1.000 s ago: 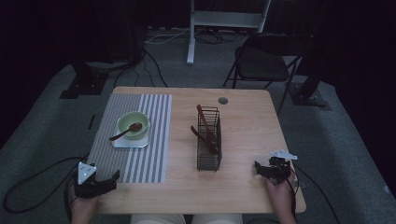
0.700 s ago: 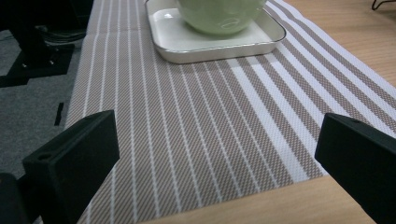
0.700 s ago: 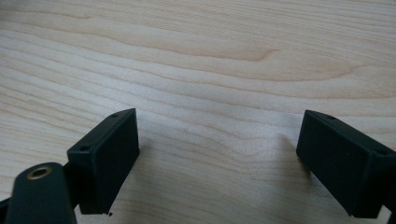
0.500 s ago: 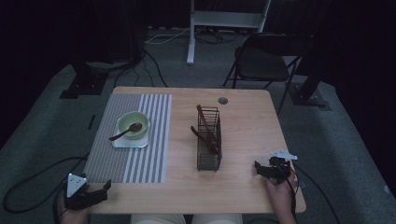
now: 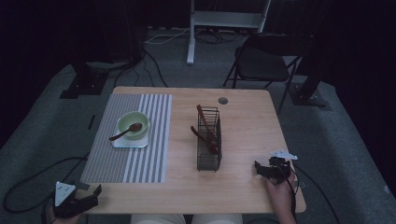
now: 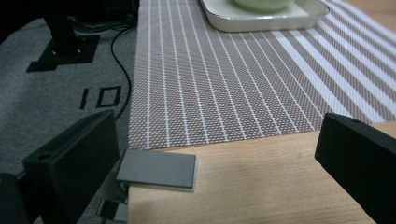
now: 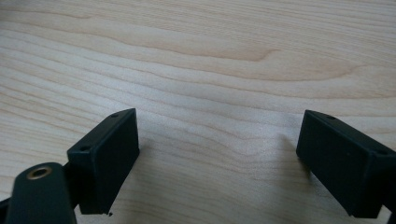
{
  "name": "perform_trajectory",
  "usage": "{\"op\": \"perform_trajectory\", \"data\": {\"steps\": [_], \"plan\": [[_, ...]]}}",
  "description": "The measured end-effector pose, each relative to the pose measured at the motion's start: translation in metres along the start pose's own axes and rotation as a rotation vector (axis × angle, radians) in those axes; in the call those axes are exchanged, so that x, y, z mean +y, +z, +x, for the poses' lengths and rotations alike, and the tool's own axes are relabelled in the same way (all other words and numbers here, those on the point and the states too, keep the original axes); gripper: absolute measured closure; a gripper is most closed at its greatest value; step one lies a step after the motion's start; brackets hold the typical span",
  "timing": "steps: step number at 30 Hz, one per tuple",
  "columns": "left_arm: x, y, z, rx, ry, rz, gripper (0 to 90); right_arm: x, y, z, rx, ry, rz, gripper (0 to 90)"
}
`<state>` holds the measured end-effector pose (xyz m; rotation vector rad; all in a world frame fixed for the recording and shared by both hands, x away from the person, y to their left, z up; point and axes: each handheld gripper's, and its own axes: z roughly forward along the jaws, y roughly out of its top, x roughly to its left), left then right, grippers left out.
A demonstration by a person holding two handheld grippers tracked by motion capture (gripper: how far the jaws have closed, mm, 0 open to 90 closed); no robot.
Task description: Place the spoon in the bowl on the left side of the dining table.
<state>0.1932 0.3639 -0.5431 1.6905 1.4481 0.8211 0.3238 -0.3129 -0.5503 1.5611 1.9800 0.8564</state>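
Observation:
My left gripper (image 5: pixel 92 198) is held open just off the table's front-left corner, nothing between its jaws. In the left gripper view the left gripper (image 6: pixel 219 154) faces the striped placemat (image 6: pixel 224 70), with the white tray (image 6: pixel 261 18) and green bowl (image 6: pixel 264 3) at the far end. From the high view, the bowl (image 5: pixel 133 123) holds a brown spoon (image 5: pixel 125 132). My right gripper (image 5: pixel 258 170) rests open on the wood at the front right, and in its own view the right gripper (image 7: pixel 219 154) has only bare tabletop (image 7: pixel 210 56) between the jaws.
A black wire basket (image 5: pixel 208 140) with brown utensils (image 5: pixel 208 132) stands mid-table. A round cable hole (image 5: pixel 222 100) lies near the far edge. A folding chair (image 5: pixel 261 60) stands beyond the table. A small grey plate (image 6: pixel 156 169) overhangs the table's front-left corner; cables (image 6: pixel 122 79) lie on the floor.
My left gripper has drawn back and to the left, from over the table's front-left corner to just off its edge. The right gripper has stayed put.

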Motion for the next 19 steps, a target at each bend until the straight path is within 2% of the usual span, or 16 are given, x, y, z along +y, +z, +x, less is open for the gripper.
{"op": "perform_trajectory", "data": {"steps": [1, 4, 5, 9, 14, 16, 17, 19], "plan": [[-0.0018, -0.002, 0.0031, 0.003, -0.023, -0.004, 0.0, 0.0, 0.0, 0.0, 0.0, 0.0, 0.0, 12.4], [-0.0039, -0.0042, 0.0063, 0.004, -0.047, -0.018, 0.0, 0.0, 0.0, 0.0, 0.0, 0.001, 0.0, 12.4], [-0.0052, -0.0052, 0.0083, -0.008, -0.075, -0.027, 0.0, 0.0, 0.0, 0.0, 0.0, 0.0, 0.0, 12.4], [-0.0059, -0.0053, 0.0093, -0.017, -0.087, -0.032, 0.0, 0.0, 0.0, 0.0, 0.0, 0.001, 0.001, 12.4], [-0.0067, -0.0035, 0.0082, -0.017, -0.08, -0.016, 0.0, 0.0, 0.0, 0.0, 0.0, 0.0, 0.0, 12.4], [-0.0071, -0.0033, 0.0085, -0.034, -0.091, -0.013, 0.0, 0.0001, 0.0, -0.0001, 0.0, 0.0, 0.0, 12.4], [-0.0076, -0.0033, 0.0101, -0.063, -0.117, -0.017, 0.0, 0.0001, 0.0001, -0.0001, 0.0, 0.0, 0.0, 12.4], [-0.0077, -0.0035, 0.0108, -0.07, -0.127, -0.017, 0.0, 0.0001, 0.0, -0.0001, 0.0, 0.0, 0.0, 12.4]]}}
